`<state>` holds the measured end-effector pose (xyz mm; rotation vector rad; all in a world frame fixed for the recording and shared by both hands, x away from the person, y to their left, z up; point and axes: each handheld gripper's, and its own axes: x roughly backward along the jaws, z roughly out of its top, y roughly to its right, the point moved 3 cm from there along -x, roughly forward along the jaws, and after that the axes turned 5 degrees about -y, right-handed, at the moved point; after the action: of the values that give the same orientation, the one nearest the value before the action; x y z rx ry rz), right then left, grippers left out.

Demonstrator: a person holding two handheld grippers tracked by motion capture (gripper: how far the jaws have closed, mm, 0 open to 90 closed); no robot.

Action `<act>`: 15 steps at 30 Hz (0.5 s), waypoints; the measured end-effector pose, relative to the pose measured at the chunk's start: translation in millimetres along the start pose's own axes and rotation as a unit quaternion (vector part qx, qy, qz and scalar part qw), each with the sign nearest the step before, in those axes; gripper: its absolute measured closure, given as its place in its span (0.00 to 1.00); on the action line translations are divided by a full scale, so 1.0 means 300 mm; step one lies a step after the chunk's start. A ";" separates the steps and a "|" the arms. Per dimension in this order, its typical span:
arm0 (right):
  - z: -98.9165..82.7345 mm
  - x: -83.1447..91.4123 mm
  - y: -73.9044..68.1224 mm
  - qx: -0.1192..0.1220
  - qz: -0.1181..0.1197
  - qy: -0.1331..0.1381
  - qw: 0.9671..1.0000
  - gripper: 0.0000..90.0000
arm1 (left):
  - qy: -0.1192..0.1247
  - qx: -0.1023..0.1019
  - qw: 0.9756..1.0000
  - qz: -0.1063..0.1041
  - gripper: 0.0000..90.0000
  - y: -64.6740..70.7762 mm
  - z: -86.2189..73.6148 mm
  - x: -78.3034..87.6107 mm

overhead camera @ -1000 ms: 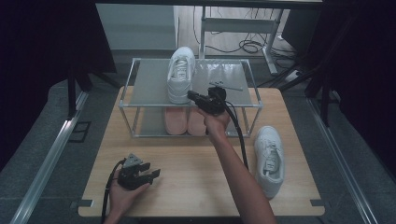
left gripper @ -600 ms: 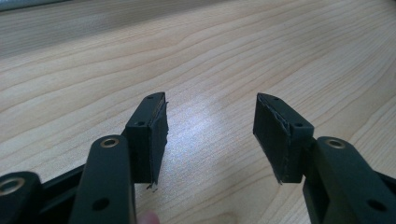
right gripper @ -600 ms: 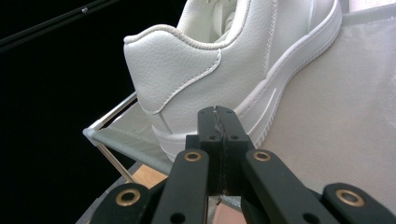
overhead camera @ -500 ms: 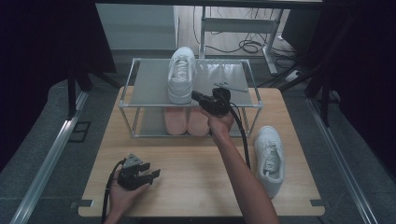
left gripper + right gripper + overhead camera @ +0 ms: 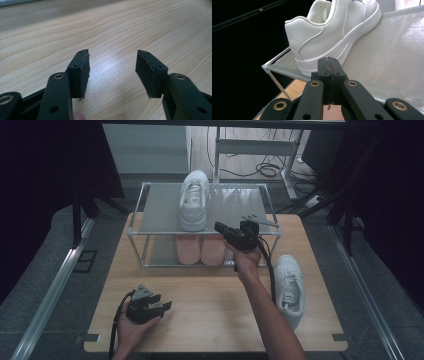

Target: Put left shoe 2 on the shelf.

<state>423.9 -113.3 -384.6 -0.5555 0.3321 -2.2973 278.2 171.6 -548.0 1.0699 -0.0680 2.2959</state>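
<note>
A white sneaker [image 5: 193, 200] stands on the top shelf of a two-tier rack [image 5: 160, 210]; its heel [image 5: 312, 40] rises just beyond my right gripper's tips. That right gripper [image 5: 219, 227] hovers at the front edge of the top shelf, right of the sneaker, with its jaws pressed together on nothing [image 5: 331, 66]. A second white sneaker [image 5: 290, 287] lies on the table at the right. A pair of pink shoes [image 5: 201, 249] sits on the lower shelf. My left gripper [image 5: 162, 307] rests low on the table at the front left, jaws wide apart [image 5: 112, 68] over bare wood.
The wooden table [image 5: 210, 315] has free surface between the rack and its front edge. The right half of the top shelf [image 5: 240, 202] is bare mesh. Cables and a desk frame [image 5: 260, 150] lie on the floor behind.
My right gripper has drawn back toward the front right, away from the white sneaker on the top shelf. The left gripper has stayed put.
</note>
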 end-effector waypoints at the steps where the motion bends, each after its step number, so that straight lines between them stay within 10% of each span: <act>1: -0.003 0.008 0.001 0.001 0.000 0.000 1.000 1.00 | 0.000 0.000 1.000 0.000 0.51 0.000 0.000 0.000; 15: -0.071 0.110 0.027 0.006 -0.005 0.008 1.000 1.00 | -0.001 0.001 1.000 0.002 0.50 0.002 -0.001 -0.001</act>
<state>397.7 -141.0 -396.8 -0.5333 0.3228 -2.3134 277.9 171.0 -548.4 1.0745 -0.0688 2.2990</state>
